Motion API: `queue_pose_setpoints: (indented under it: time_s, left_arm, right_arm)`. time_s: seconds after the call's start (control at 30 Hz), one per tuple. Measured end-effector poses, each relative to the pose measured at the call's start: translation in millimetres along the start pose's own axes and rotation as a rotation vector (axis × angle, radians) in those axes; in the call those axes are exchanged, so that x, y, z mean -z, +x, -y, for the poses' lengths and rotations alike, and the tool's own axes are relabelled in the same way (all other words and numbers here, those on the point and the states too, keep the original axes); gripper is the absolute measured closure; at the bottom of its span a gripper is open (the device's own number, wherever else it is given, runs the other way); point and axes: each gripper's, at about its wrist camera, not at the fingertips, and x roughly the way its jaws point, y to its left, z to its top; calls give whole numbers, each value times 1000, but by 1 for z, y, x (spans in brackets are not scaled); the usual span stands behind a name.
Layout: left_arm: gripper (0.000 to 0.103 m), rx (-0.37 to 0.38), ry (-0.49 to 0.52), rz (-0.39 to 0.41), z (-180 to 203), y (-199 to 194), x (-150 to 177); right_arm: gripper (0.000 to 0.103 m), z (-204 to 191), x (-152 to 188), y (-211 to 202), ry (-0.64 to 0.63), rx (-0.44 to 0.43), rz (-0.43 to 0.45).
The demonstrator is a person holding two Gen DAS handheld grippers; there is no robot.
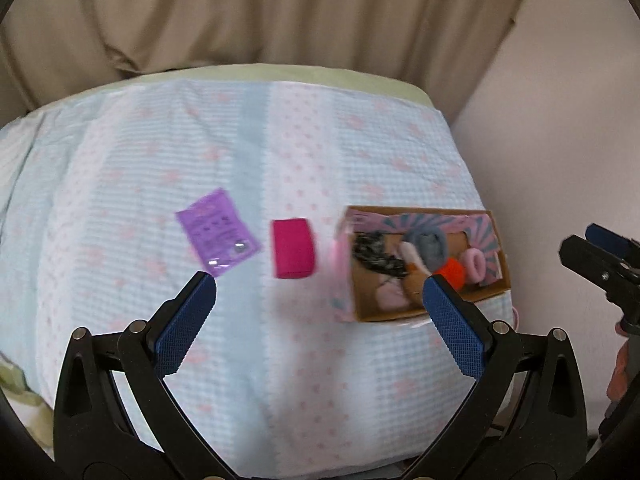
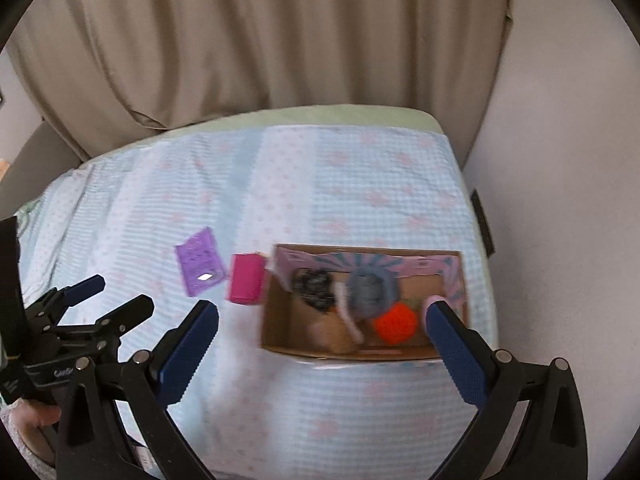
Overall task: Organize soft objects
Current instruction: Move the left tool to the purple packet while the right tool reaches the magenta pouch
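A cardboard box (image 1: pixel 486 298) (image 2: pixel 280 344) lies on the bed at the right. It holds several soft items: a black fuzzy one (image 2: pixel 314 286), a grey one (image 2: pixel 370 292), an orange one (image 2: pixel 396 324) and a pink ring (image 1: pixel 474 265). A magenta block (image 1: pixel 293 254) (image 2: pixel 246 284) lies just left of the box. A purple packet (image 1: pixel 218 232) (image 2: pixel 199 262) lies further left. My left gripper (image 1: pixel 320 294) is open and empty above the bed, short of the block. My right gripper (image 2: pixel 322 322) is open and empty, short of the box.
The bed has a blue and pink patterned cover (image 1: pixel 240 140) (image 2: pixel 340 168). Beige curtains (image 1: pixel 280 12) hang behind it and a pale wall (image 2: pixel 560 160) stands at the right. Each gripper shows in the other's view, the right one (image 1: pixel 600 268) and the left one (image 2: pixel 86 300).
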Motion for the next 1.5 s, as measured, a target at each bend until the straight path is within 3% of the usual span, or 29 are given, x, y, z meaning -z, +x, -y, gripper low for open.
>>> queue_pose_setpoints:
  time_s: [0.27, 0.53, 0.73, 1.13, 1.5]
  left_arm:
    - [0, -35, -62, 16, -96, -25, -4]
    - [0, -25, -160, -63, -171, 15, -8]
    - [0, -17, -266, -133, -208, 71, -16]
    - [0, -22, -446, -332, -230, 220, -25]
    - [0, -37, -473, -417, -226, 326, -36]
  right_arm:
    - [0, -73, 2, 10, 29, -46, 34]
    - [0, -121, 1, 66, 49, -63, -11]
    - [0, -140, -3, 136, 47, -61, -104]
    - [0, -155, -11, 276, -25, -34, -292]
    - [0, -161, 0, 363, -145, 74, -361]
